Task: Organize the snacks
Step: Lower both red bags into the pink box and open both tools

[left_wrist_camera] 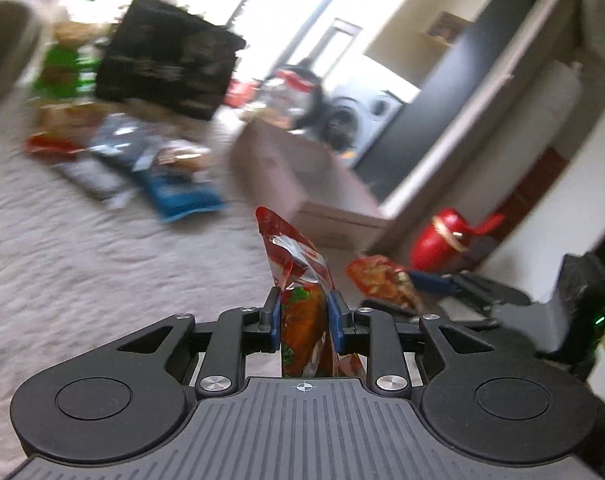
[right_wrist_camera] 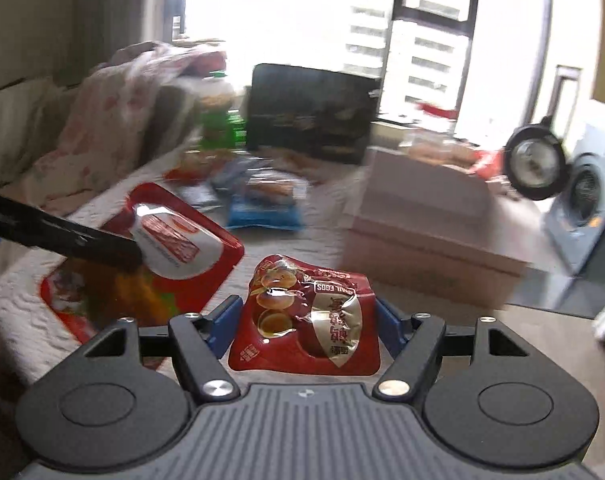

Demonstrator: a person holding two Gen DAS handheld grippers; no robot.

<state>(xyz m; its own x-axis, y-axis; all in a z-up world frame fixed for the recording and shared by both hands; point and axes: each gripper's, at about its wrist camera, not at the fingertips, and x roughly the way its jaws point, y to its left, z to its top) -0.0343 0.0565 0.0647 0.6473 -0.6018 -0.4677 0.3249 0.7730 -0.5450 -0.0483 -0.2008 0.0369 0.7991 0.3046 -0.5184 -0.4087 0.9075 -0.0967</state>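
Observation:
My left gripper (left_wrist_camera: 303,300) is shut on a tall red snack packet (left_wrist_camera: 302,320) that stands on edge between its blue pads, its crumpled top above them. In the right wrist view the same packet (right_wrist_camera: 170,248) shows as a broad red bag at the left, over a white textured cover. My right gripper (right_wrist_camera: 308,308) is shut on a red quail egg packet (right_wrist_camera: 306,316), its blue pads pressing both sides. In the left wrist view that packet (left_wrist_camera: 382,282) hangs low at the right. Both views are blurred.
A cardboard box (right_wrist_camera: 414,232) stands ahead and to the right, with packets inside. Several loose snack packets, one of them blue (right_wrist_camera: 266,212), lie on the cover (left_wrist_camera: 82,248) before a black box (right_wrist_camera: 310,112). A washing machine (right_wrist_camera: 590,200) and a red bag (left_wrist_camera: 442,244) are on the right.

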